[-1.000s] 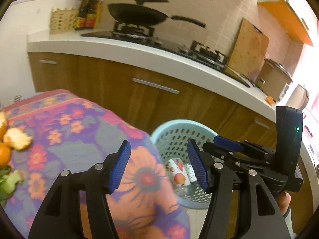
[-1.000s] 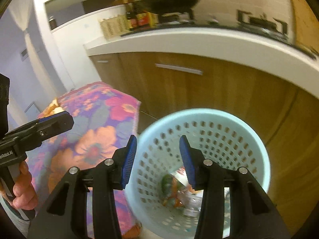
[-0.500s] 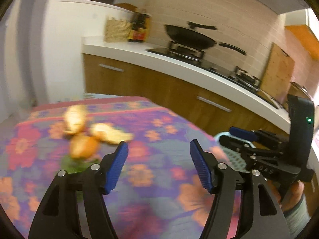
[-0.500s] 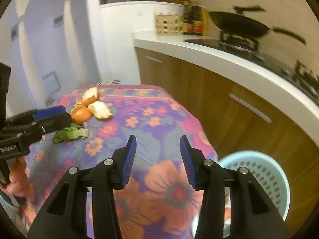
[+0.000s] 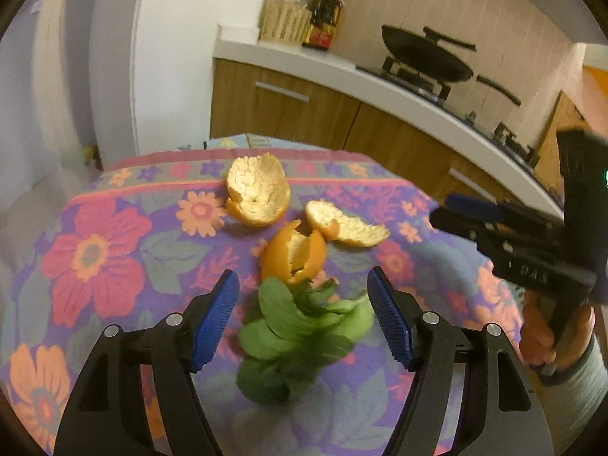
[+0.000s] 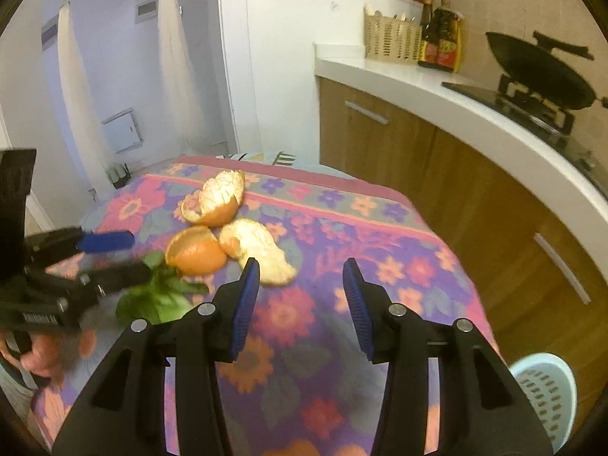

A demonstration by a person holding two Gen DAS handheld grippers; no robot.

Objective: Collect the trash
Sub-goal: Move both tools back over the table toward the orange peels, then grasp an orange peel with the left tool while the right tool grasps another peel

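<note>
Jaws spread wide, the left gripper [image 5: 303,309] frames the green leaves [image 5: 300,336] mid-table, orange peels [image 5: 294,252] just beyond; the right gripper [image 6: 301,298] hangs open over bare floral tablecloth [image 6: 380,243].

The left gripper [image 5: 303,317] hangs open over green leaves [image 5: 300,332] on the floral cloth [image 5: 95,250]. Beyond the leaves lie three orange peels [image 5: 294,254], one touching them. The right gripper [image 5: 467,214] juts in from the right, hand-held.
</note>
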